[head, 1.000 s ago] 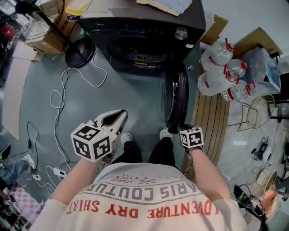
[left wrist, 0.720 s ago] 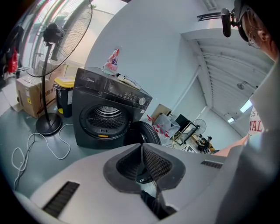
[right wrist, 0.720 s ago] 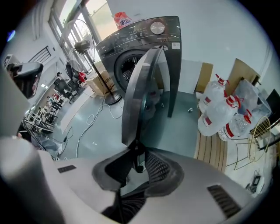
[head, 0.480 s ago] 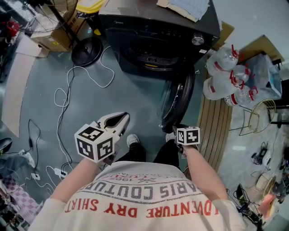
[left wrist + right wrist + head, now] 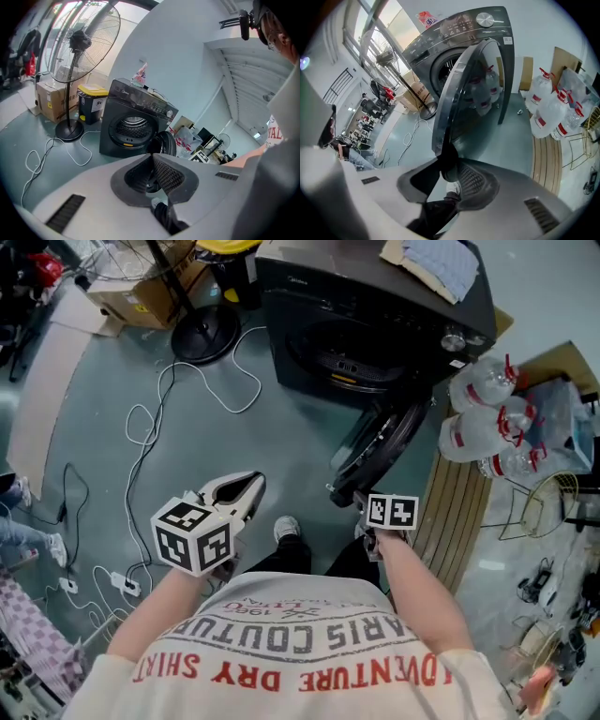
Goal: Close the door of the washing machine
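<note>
The black front-loading washing machine stands at the top of the head view with its drum open. Its round door hangs part-way out, angled toward me. My right gripper is at the door's free edge. In the right gripper view the door fills the middle, and its lower edge runs down between the jaws of my right gripper, which are opening. My left gripper hovers over the floor left of the door, shut and empty. In the left gripper view that gripper points at the machine.
A fan's round base and a looping white cable lie on the floor to the left. Large water bottles and a slatted wooden board are at the right of the door. My shoe is below it.
The door has swung from pointing straight at me to a slant toward the drum, and my right gripper has followed its edge. The left gripper keeps its place in the picture.
</note>
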Motion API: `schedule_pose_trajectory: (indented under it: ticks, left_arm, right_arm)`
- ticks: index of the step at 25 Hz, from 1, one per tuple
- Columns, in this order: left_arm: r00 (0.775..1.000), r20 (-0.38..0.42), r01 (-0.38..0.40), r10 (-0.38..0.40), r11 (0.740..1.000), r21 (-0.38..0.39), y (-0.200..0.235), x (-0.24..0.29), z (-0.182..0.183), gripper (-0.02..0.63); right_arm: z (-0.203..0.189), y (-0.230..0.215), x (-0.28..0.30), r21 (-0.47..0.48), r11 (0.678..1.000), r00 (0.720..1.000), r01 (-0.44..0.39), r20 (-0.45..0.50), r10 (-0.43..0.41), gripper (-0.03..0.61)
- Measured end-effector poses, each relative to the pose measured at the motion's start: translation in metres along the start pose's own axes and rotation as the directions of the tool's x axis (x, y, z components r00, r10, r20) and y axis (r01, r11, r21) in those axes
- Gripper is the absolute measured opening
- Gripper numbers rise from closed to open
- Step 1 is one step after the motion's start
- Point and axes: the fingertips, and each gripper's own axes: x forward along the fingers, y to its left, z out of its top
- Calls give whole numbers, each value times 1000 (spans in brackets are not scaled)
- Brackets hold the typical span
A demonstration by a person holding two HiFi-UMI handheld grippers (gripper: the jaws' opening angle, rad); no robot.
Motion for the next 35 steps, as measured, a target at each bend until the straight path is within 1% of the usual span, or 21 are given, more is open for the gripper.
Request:
schedule_pose_trajectory:
  ticks: [6, 15, 21, 23, 26, 31, 35]
  left_arm:
    - [999, 12, -35, 35, 999, -39, 25, -16, -6, 37]
    - [996, -18, -88, 87, 993, -76, 60, -20, -12, 37]
    - [992, -12, -128, 127, 983, -129, 73, -20, -4, 37]
    - [988, -14, -152, 152, 978, -144, 80, -22, 1, 37]
    - [986, -4, -162, 164, 972, -168, 88, -28, 9, 37]
    - [981, 10, -189, 195, 962, -195, 106, -32, 27, 37]
    - [982, 12, -183, 189, 962, -204, 115, -27, 37, 37]
  right_arm:
    - [18, 27, 21, 41, 999, 1000, -31, 5, 30, 129]
    - [54, 64, 49, 91, 992, 994, -92, 59, 87, 141]
    - [80, 86, 67, 84, 980, 982, -181, 67, 176, 144]
    - [91, 95, 72, 85, 969, 971, -232, 81, 225, 132]
    - [108, 107, 78, 65, 956, 955, -287, 93, 281, 118]
    - [137, 120, 88, 24, 944, 942, -330, 80, 327, 110]
    - [157, 129, 96, -22, 938, 937, -346, 43, 347, 107]
